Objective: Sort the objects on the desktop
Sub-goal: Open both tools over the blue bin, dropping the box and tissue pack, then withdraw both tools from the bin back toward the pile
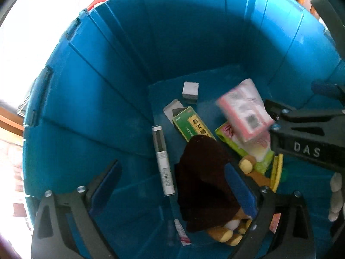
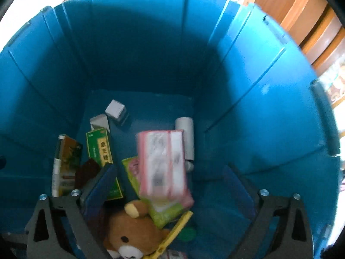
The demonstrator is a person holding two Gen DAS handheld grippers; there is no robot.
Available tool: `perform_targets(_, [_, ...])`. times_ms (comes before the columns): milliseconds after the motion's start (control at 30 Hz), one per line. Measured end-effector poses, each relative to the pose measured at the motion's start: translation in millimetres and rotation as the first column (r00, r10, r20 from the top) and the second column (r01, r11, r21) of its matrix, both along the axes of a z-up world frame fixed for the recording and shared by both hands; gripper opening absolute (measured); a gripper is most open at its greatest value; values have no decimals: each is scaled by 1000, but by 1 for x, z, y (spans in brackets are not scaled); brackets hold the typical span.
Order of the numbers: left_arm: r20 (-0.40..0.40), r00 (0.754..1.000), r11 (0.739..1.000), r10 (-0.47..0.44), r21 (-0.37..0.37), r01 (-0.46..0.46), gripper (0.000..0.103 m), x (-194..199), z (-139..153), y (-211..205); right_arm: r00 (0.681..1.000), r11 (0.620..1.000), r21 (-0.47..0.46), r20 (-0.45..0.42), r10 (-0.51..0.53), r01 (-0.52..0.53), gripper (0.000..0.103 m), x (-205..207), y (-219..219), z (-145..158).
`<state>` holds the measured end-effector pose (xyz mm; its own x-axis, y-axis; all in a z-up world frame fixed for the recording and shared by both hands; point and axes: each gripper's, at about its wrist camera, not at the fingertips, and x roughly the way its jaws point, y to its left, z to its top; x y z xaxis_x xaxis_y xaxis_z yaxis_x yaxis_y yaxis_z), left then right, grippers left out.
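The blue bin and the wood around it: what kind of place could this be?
Probably a home or office room. A deep blue storage bin holds mixed household items: a teddy bear, a green medicine box and a pink tissue pack. Wooden furniture stands behind.

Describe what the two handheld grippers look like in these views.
Both the left gripper and right gripper have black frames with triangular cut-outs, silver screws and blue pads on the fingers. The right gripper's side carries raised "DAS" lettering. A white glove shows beside it.

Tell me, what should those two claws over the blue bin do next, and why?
Probably lift both out. The right gripper and left gripper stand open and empty, and the blurred pink packet is already among the boxes and teddy bear inside the blue bin.
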<state>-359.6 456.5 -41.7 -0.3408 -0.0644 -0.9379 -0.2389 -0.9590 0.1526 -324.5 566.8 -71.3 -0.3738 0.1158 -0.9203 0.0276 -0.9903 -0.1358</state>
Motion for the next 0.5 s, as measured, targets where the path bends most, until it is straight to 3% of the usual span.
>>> perform_targets(33, [-6, 1000, 1000, -2, 5, 2, 98, 2, 3, -1, 1000, 1000, 3, -1, 0, 0, 100, -18, 8, 3])
perform_targets(167, [-20, 1000, 998, -4, 57, 5, 98, 14, 17, -11, 1000, 1000, 0, -16, -17, 17, 100, -16, 23, 22])
perform_targets(267, [-74, 997, 996, -32, 85, 38, 98, 32, 43, -13, 999, 1000, 9, -43, -4, 4, 101, -6, 21, 43])
perform_targets(367, [-179, 983, 991, -48, 118, 70, 98, 59, 77, -24, 993, 1000, -16, -113, 23, -25, 102, 18, 24, 70])
perform_targets(500, [-366, 930, 984, -37, 147, 97, 98, 109, 129, -54, 969, 998, -49, -247, 28, -41, 102, 62, 20, 113])
